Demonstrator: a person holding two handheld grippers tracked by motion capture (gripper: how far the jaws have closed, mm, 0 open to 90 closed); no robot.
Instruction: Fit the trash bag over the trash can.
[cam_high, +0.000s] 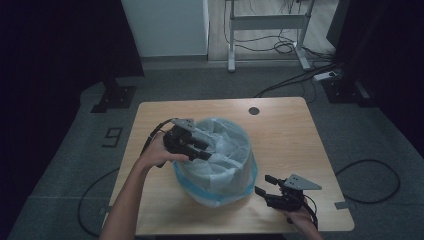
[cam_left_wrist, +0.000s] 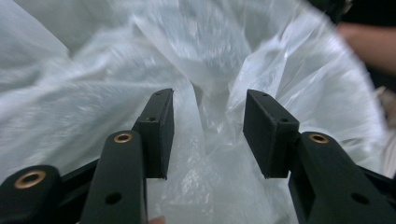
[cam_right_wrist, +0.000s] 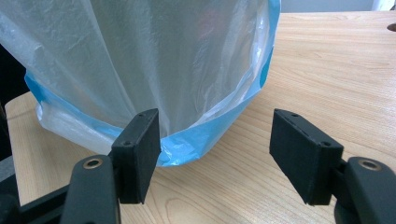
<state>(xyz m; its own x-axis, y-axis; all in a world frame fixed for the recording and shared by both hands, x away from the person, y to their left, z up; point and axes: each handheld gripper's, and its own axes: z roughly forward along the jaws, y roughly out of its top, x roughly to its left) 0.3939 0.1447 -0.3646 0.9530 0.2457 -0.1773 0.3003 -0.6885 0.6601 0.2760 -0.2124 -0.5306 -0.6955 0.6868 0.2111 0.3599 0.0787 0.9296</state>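
fig. the bin (cam_high: 220, 165), wrapped in a clear bag (cam_high: 227, 145) with a blue hem, stands upright near the middle of the table (cam_high: 290, 130), its long axis vertical. my left gripper (cam_high: 200, 148) is at the bag's left rim, reaching over the folded film toward the mouth; in the left gripper view a loose ridge of bag (cam_left_wrist: 201, 116) runs between the jaws, which stand about half apart, and the pads do not press it as far as i can see. this is the relation the next move turns on: the film lies straight ahead of and between these jaws, so a pinch there would take it, in my judgement. the left hand (cam_high: 157, 152) is the nearer one to the rim. my right gripper (cam_high: 263, 185) rests low on the table at the bin's right foot, just beside the blue hem (cam_right_wrist: 219, 128), jaws fairly wide with nothing between them; the hem hangs ahead of them, apart. the table is pale wood, bare apart from the bin, with a dark round hole (cam_high: 254, 110) near its far edge. beyond it, grey carpet, cables (cam_high: 295, 80), a white desk frame (cam_high: 267, 22) and dark surroundings.
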